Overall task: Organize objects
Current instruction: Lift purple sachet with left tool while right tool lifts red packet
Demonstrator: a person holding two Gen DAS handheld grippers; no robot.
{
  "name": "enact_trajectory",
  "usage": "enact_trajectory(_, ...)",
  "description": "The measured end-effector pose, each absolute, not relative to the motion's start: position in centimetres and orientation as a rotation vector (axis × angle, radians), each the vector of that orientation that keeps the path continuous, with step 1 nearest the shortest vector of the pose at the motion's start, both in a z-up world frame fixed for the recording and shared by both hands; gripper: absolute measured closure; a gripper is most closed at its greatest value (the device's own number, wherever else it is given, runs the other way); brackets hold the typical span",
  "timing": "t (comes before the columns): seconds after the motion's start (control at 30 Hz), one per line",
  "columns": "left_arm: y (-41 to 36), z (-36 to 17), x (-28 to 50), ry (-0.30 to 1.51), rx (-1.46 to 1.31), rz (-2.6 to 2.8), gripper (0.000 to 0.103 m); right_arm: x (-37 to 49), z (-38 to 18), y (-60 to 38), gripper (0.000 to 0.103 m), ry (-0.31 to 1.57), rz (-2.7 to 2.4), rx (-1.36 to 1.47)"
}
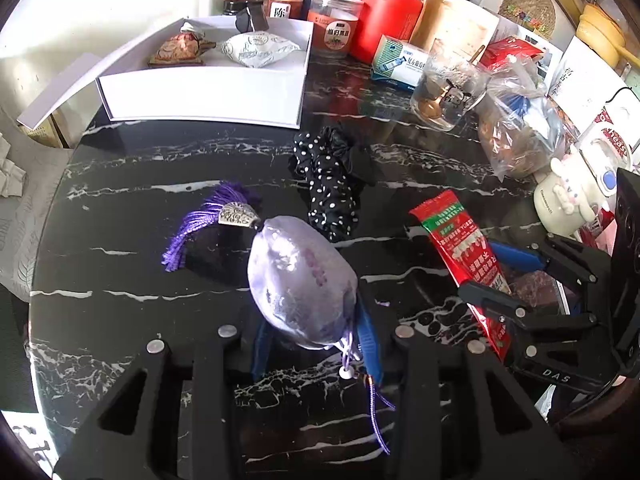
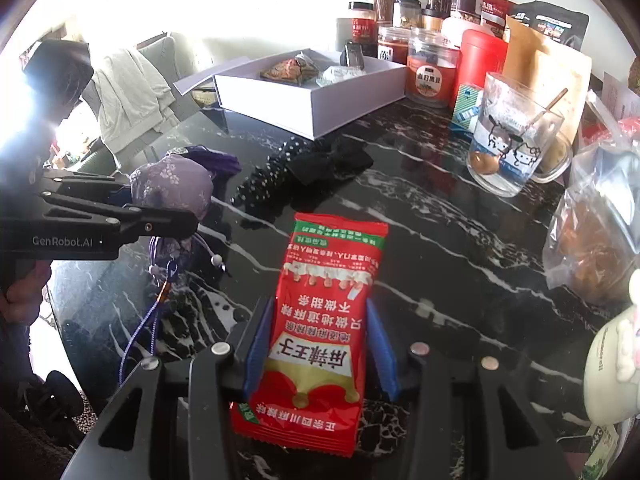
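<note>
My left gripper (image 1: 316, 344) is shut on a lavender sachet pouch (image 1: 300, 280) with a purple tassel (image 1: 208, 220), held above the black marble table (image 1: 140, 248); it also shows in the right wrist view (image 2: 172, 188). My right gripper (image 2: 320, 344) is shut on a red snack packet (image 2: 324, 320), also seen in the left wrist view (image 1: 464, 256). A black polka-dot scrunchie (image 1: 332, 176) lies on the table between the grippers and a white open box (image 1: 200, 96). The box holds a patterned sachet (image 1: 180, 50) and a white packet (image 1: 260, 50).
Jars, a red tin (image 1: 388, 20) and pouches crowd the table's far edge. A glass mug with a spoon (image 2: 516, 136), plastic bags (image 1: 516, 132) and a white figurine cup (image 1: 568, 196) stand at the right. A chair with cloth (image 2: 132, 84) is at the left.
</note>
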State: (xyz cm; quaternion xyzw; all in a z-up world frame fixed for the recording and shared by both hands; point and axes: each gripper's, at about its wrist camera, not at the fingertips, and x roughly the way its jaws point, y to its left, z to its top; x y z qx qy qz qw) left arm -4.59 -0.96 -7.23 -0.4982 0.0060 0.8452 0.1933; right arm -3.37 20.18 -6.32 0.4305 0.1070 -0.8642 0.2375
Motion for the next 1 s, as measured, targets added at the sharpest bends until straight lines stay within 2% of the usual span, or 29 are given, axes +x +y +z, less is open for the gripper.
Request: enact_trajectory(1.0,-1.7,1.8,-2.7,0.110,-1.250,2.547,0.067,-1.7,0.8,17.0,0.057,0.373,-2.262,0.923)
